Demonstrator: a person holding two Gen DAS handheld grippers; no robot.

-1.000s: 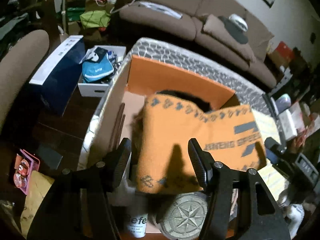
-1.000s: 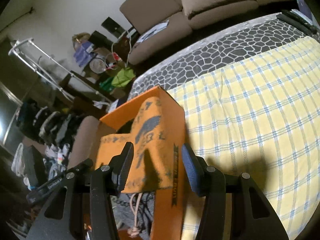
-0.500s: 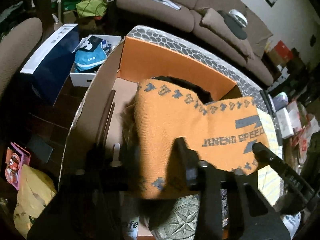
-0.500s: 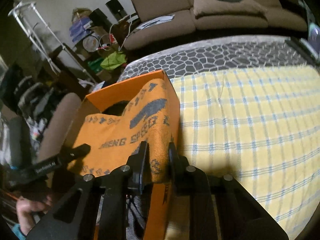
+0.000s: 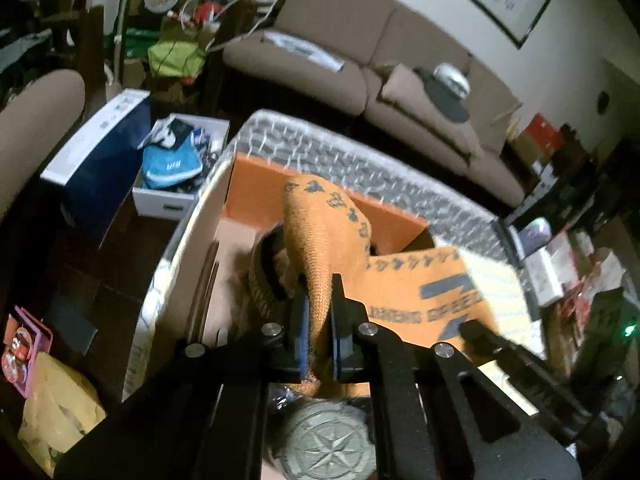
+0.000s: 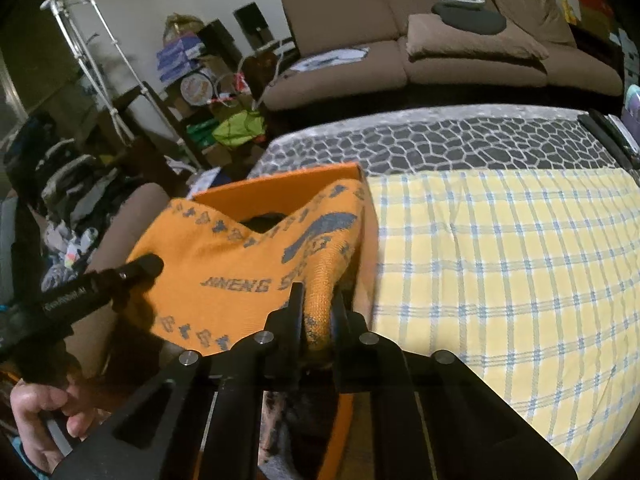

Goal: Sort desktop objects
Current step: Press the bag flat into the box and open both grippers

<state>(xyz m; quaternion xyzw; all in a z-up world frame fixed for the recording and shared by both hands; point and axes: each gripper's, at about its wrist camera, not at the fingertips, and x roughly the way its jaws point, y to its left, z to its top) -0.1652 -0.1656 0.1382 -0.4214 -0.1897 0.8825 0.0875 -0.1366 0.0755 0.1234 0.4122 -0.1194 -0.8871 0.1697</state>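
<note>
An orange towel point(image 5: 416, 296) with grey lettering lies stretched over an open orange cardboard box point(image 5: 280, 180) on the table. My left gripper point(image 5: 318, 324) is shut on the towel's near left edge. My right gripper point(image 6: 318, 320) is shut on the towel's point(image 6: 240, 264) right corner, next to the box wall point(image 6: 280, 186). The left gripper's finger point(image 6: 136, 270) shows at the towel's left edge in the right wrist view. Dark items lie in the box under the towel, mostly hidden.
A round compass-patterned lid point(image 5: 332, 448) sits in the box just below my left gripper. A yellow plaid cloth point(image 6: 500, 260) covers the table right of the box, with a grey pebble-pattern cover point(image 6: 440, 144) behind. A brown sofa point(image 6: 440, 40) stands beyond. Boxes point(image 5: 100, 160) lie on the floor left.
Both grippers went from open to shut on the towel. The right closed first, then the left. The towel has bunched up and lifted at the pinched edges.
</note>
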